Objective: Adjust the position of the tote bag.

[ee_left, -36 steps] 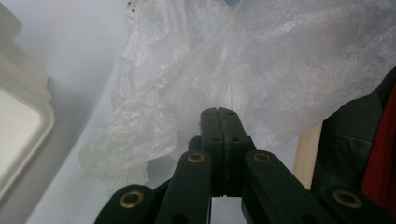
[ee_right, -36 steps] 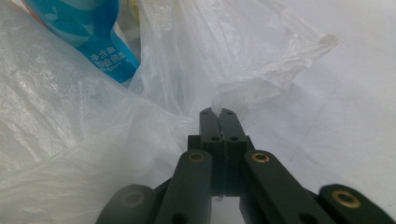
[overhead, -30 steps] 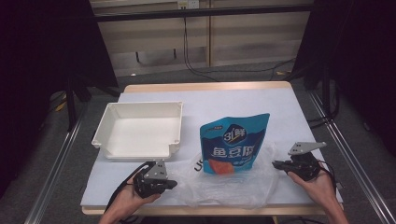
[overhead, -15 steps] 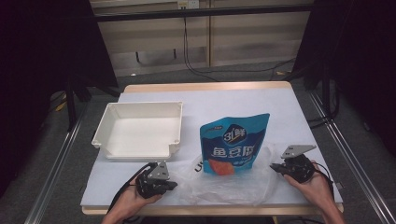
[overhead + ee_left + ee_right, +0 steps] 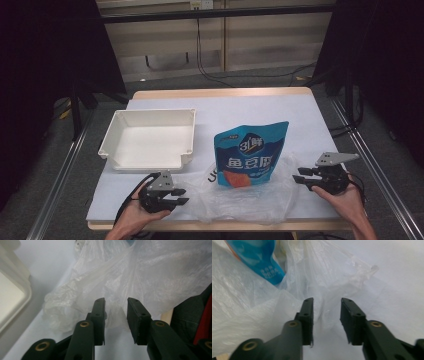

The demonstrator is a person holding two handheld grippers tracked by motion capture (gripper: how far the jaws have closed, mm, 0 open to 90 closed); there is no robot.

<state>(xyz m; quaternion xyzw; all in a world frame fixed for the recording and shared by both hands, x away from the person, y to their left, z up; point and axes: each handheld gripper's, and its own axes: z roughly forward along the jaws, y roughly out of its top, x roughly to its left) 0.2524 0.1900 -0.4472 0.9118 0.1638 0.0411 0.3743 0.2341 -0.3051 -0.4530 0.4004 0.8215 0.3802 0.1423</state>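
A blue snack pouch [image 5: 251,152] lies flat in the middle of the table, and its lower end is overlapped by a crumpled clear plastic bag [image 5: 240,200] near the front edge. My left gripper [image 5: 180,196] rests at the bag's left end and points right. Its jaws have just been opening, and in the left gripper view [image 5: 116,301] bag film [image 5: 140,277] lies in and beyond the gap without being pinched. My right gripper [image 5: 299,180] sits at the bag's right end and points left. It too has just been opening, with loose film [image 5: 324,272] between its jaws [image 5: 327,300] and the pouch [image 5: 254,255] beyond.
An empty white tray [image 5: 109,145] stands at the left, behind my left gripper, and its rim [image 5: 25,290] is close by in the left gripper view. A pale sheet [image 5: 250,107] covers the tabletop. The table's front edge [image 5: 210,226] runs just below both hands.
Both pairs of jaws stand further apart than before. The hands have hardly shifted, and the bag and the pouch lie where they were.
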